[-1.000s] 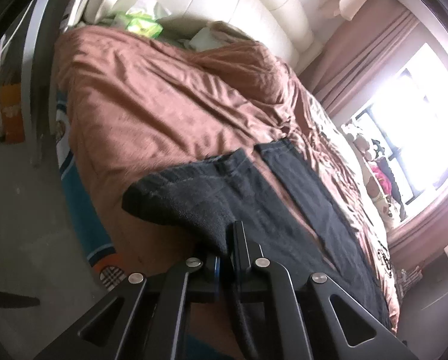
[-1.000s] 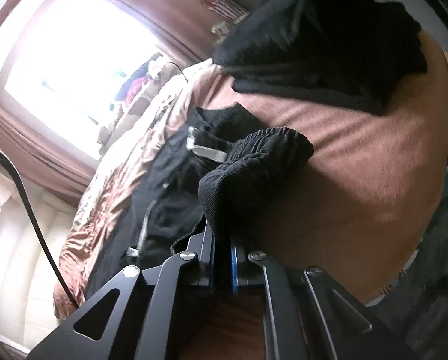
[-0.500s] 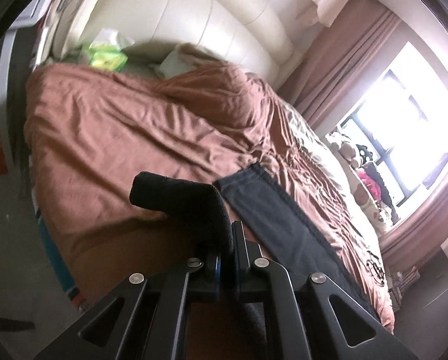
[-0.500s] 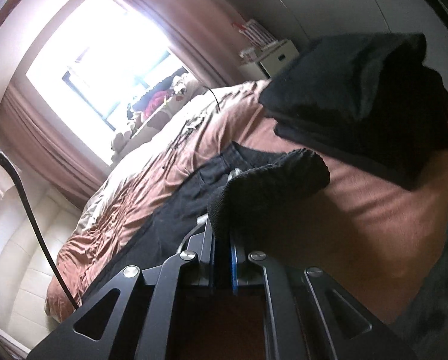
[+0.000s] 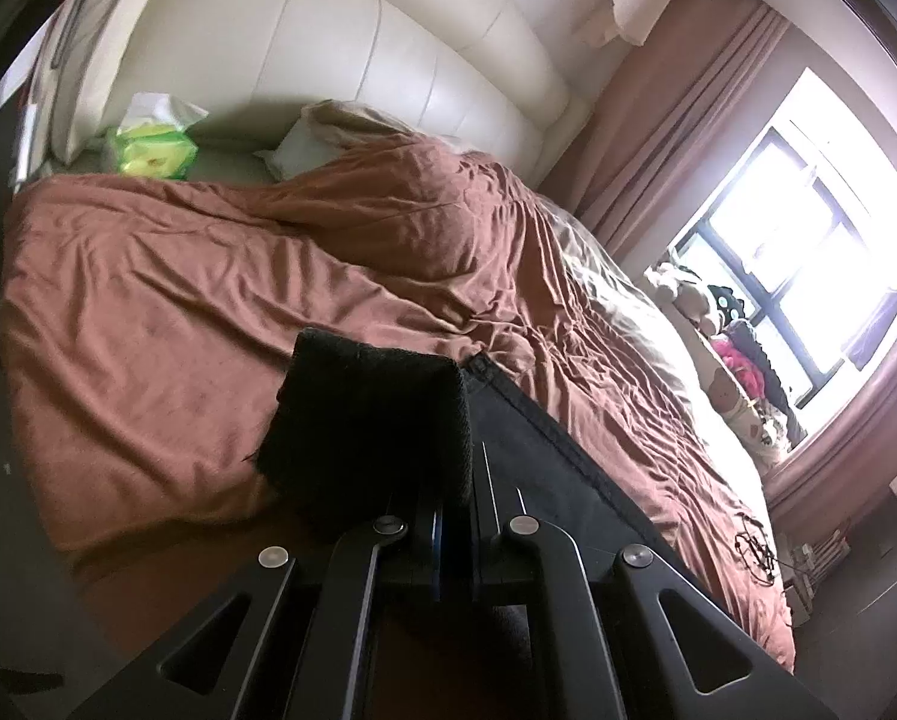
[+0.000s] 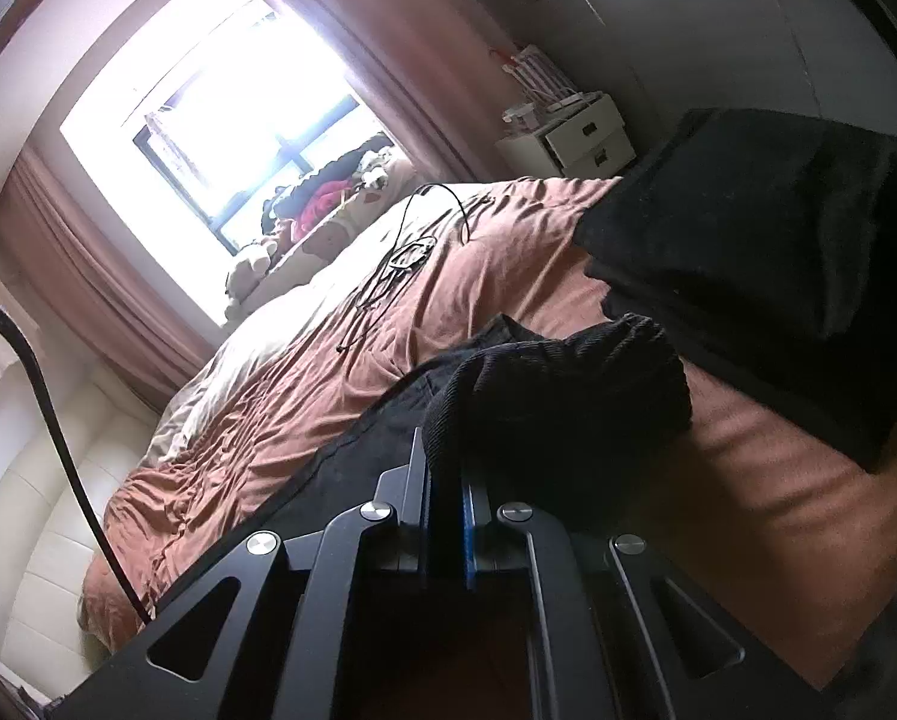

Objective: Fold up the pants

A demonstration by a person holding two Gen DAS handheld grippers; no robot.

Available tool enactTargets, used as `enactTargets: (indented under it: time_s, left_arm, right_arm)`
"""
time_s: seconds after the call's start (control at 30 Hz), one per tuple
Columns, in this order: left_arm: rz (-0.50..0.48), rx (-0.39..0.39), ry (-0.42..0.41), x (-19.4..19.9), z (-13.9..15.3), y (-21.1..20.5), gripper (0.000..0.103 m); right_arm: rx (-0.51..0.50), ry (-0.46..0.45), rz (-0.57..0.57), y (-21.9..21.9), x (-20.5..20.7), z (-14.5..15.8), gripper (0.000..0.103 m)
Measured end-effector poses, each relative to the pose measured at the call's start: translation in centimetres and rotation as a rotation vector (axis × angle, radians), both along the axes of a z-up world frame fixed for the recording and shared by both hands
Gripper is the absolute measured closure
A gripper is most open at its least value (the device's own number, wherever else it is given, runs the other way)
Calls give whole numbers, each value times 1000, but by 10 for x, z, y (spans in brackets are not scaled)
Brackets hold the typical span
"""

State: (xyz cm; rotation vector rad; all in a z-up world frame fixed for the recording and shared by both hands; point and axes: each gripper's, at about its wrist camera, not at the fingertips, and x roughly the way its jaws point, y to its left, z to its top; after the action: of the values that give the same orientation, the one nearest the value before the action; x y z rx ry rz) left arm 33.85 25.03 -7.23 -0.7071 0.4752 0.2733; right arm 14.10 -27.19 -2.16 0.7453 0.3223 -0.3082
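Black pants [image 5: 544, 468] lie stretched across the brown bedspread [image 5: 208, 312]. My left gripper [image 5: 455, 474] is shut on one end of the pants, and a flap of black cloth [image 5: 370, 426] stands up and droops over its fingers. In the right wrist view my right gripper [image 6: 445, 468] is shut on the other end, a ribbed black hem [image 6: 568, 384] bunched over the fingertips. Between the two grips the cloth [image 6: 352, 456] hangs dark and taut. Both sets of fingertips are hidden by fabric.
A pile of folded black clothes [image 6: 766, 264] sits on the bed right of the right gripper. A black cable [image 6: 406, 258] lies on the bedspread near the window. A green tissue pack [image 5: 154, 150] and pillow [image 5: 322, 132] rest by the cream headboard [image 5: 340, 42]. A white nightstand [image 6: 574, 138] stands beyond.
Both grippers have risen with the pants ends still held. The pants, spread flat a second ago, are lifted off the bedspread, and the views tilt up toward the headboard and window.
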Motion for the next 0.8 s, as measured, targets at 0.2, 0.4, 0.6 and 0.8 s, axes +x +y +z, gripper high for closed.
enactTargets:
  time_s: [0.2,0.4,0.6,0.8]
  left_arm:
    - [0,10,5,35,5,-2,97]
    - [-6,11,-1,77,12,-2,97]
    - [-29,42,5,127,18,-11,97]
    - [-26,46,36,174,8,-15,97]
  right_arm:
    - [-8,8,-17,-4,25,7,99]
    - [-23,13,-31,-5,52,15,99]
    - [-33,38,-38,-7,91,18,99]
    - [-51,62,-40,-8,131,21,99]
